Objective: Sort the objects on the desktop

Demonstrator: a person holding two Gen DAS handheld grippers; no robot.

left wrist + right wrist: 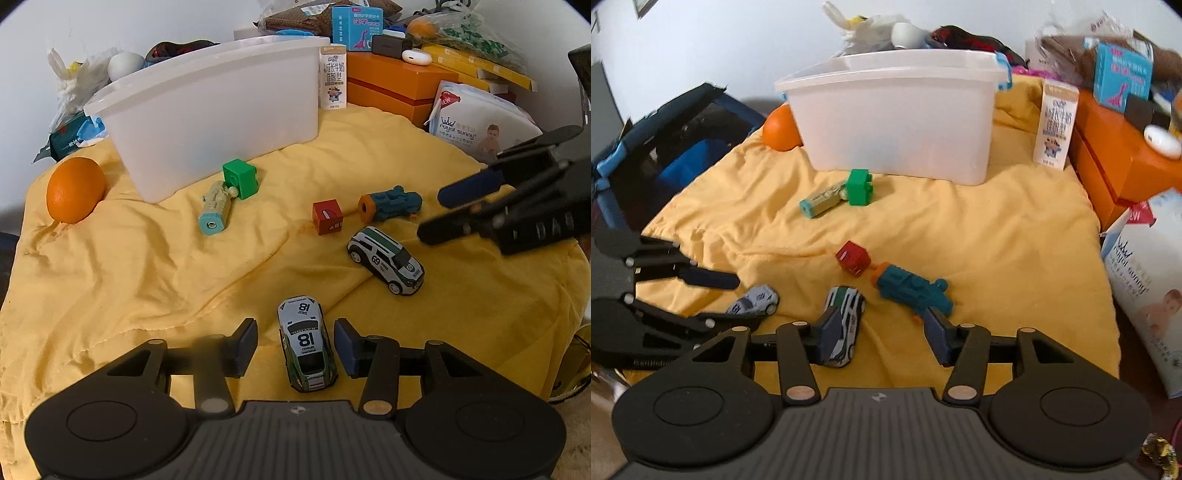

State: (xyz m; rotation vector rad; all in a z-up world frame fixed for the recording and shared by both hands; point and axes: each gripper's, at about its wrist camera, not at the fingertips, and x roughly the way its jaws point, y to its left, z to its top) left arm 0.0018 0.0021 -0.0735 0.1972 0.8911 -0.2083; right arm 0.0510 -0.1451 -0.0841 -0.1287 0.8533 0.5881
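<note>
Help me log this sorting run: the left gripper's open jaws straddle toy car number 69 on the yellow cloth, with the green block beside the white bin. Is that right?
Only the car number is wrong. In the left wrist view the left gripper has its open jaws around toy car number 81; car 69 sits farther off to the right. The yellow cloth, green block and white bin are as you said.

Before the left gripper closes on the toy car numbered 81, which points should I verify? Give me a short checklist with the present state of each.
1. Green-and-white toy car numbered 81 lies between the left gripper fingers: ok.
2. Left jaws open, pads clear of the car: ok.
3. White plastic bin upright, top open: ok.
4. Right gripper open, holding nothing: ok.
5. Room inside the bin: cannot tell.
</note>
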